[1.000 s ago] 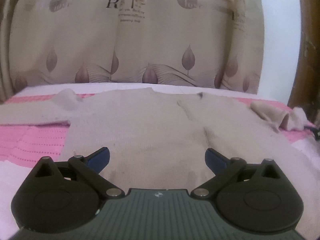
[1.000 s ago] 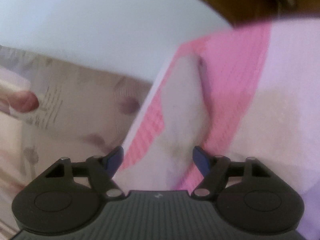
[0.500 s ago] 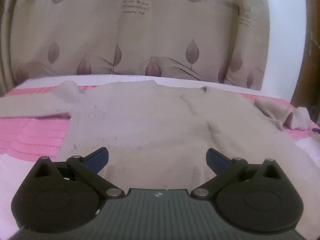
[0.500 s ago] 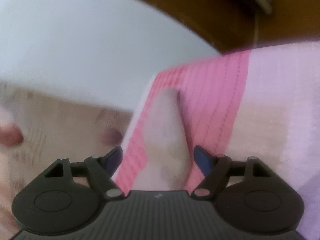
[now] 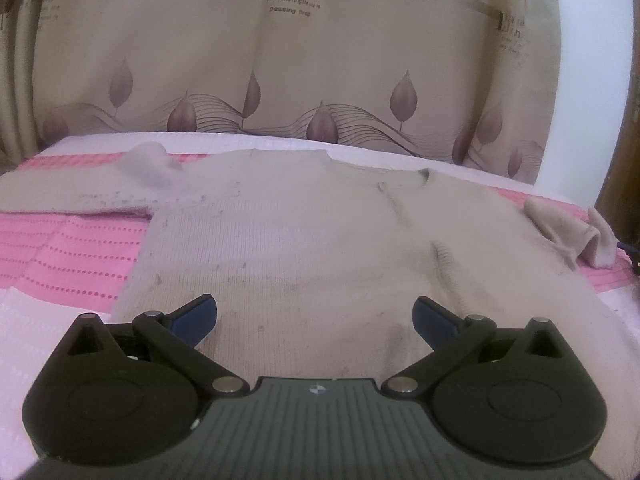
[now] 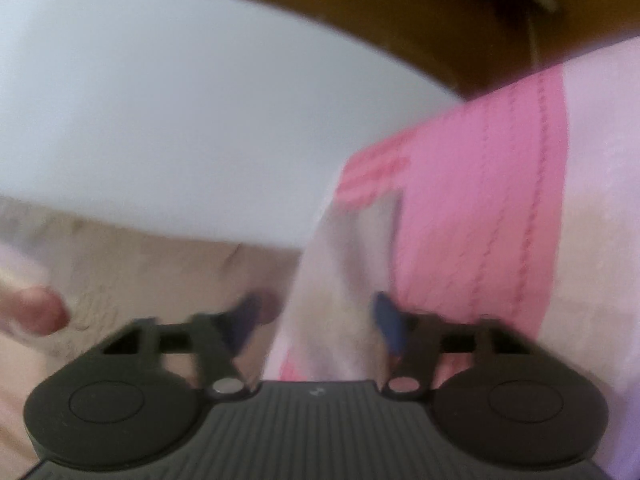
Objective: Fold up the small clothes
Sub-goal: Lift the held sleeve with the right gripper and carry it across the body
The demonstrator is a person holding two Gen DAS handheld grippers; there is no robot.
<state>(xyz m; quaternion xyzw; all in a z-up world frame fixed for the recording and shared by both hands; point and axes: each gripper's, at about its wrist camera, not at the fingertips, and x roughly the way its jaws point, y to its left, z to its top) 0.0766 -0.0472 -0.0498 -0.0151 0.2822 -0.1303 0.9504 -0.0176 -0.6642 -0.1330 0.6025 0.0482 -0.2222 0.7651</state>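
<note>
Beige sweater [image 5: 304,240] is spread flat before the open, empty left gripper [image 5: 315,316]; its sleeve [image 6: 340,280] is framed lengthwise between the open right gripper [image 6: 316,320].

Pink-and-white bedspread [image 5: 76,248]; beige leaf-print curtain [image 5: 280,60] behind; white wall [image 6: 160,120]; brown wood [image 6: 360,12].

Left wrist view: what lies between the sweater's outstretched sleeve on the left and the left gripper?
Only bedcover: the pink blanket, then a white patch nearer the left gripper. Nothing else lies below the sleeve in the left wrist view.
</note>
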